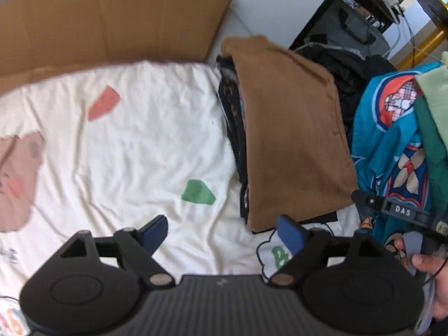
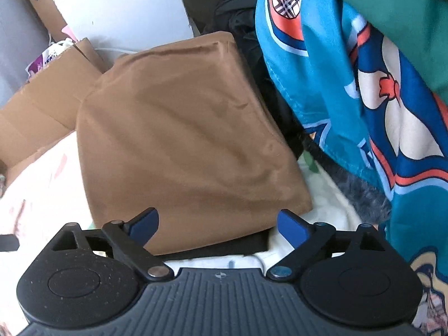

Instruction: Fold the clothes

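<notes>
both grippers are up over the bed and both stand wide apart with nothing between the pads. the left gripper [image 1: 222,233] hangs above the white sheet [image 1: 134,140], its blue fingers [image 1: 155,233] spread and empty, only sheet showing in the gap. that sheet is cream with a red patch, a green patch and a brown bear print at the left edge.

and there's the brown garment [image 1: 291,128], folded into a neat block, lying on top of a stack of dark folded clothes [image 1: 235,128] whose edges peek out along its left side and under its near edge. the stack sits on the sheet, just right of the left gripper's view centre.

over to the right gripper [image 2: 218,225]: open too, blue fingers [image 2: 292,226] clear of the cloth, hovering right above the near edge of the brown garment [image 2: 184,140]. a dark layer shows under that near edge.

to the right of the stack, a pile of unfolded clothes: a blue patterned cloth [image 2: 336,84] draped close beside the brown block, with a green cloth [image 2: 392,5] on top of it. in the left view a hand [image 1: 431,268] holds the other tool's handle at the right edge. a flat sheet of cardboard [image 1: 112,22] lies beyond the sheet.
</notes>
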Demonstrator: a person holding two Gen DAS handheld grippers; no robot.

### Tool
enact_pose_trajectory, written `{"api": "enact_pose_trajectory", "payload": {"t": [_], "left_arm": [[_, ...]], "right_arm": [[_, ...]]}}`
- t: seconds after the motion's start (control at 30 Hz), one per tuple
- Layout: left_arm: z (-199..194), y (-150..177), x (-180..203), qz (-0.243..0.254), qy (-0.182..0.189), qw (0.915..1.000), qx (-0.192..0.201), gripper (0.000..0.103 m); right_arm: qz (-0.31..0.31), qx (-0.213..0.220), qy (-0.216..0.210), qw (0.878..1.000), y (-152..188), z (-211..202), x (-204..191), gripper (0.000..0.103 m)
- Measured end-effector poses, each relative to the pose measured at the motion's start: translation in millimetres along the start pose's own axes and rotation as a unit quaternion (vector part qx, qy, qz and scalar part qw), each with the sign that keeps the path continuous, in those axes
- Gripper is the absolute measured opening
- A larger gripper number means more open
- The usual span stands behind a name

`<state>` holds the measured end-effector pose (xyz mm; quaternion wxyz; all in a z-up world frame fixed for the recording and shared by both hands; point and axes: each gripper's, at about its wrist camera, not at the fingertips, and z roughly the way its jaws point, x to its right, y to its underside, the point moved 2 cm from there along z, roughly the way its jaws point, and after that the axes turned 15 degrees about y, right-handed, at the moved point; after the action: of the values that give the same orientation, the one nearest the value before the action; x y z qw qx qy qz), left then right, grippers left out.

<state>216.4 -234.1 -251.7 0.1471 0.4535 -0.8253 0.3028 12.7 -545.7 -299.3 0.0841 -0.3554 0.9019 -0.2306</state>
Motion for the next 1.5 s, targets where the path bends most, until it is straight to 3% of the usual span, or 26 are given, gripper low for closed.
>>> {"api": "enact_pose_trajectory", "payload": {"t": [0.13, 0.53, 1.13, 1.27, 1.5], "left_arm": [[-29.8, -4.8, 7.3, -0.011, -0.016, 0.9998, 0.001, 0.087], [-133.1, -7.4, 28.0, -0.038, -0.074, 0.9952, 0.052, 0.091], [-271.8, 34.6, 42.7, -0.091, -0.127, 0.9827, 0.099, 0.100], [-300.7, 49.0, 43.9, -0.090, -0.154, 0.9783, 0.106, 0.100], [-351.9, 78.6, 35.3, -0.115, -0.177, 0.9708, 0.114, 0.102]], "right_arm": [[0.001, -0.010, 0.006, 1.000, -7.3, -20.4, -5.5, 0.102], [-0.016, -0.013, 0.002, 1.000, -23.5, -95.2, -16.9, 0.102], [-0.094, -0.014, -0.031, 0.995, -31.5, -206.1, -70.6, 0.102], [-0.108, -0.007, -0.036, 0.994, -35.6, -226.7, -78.9, 0.102], [-0.103, -0.016, -0.098, 0.990, -61.2, -271.8, -85.9, 0.102]]}}
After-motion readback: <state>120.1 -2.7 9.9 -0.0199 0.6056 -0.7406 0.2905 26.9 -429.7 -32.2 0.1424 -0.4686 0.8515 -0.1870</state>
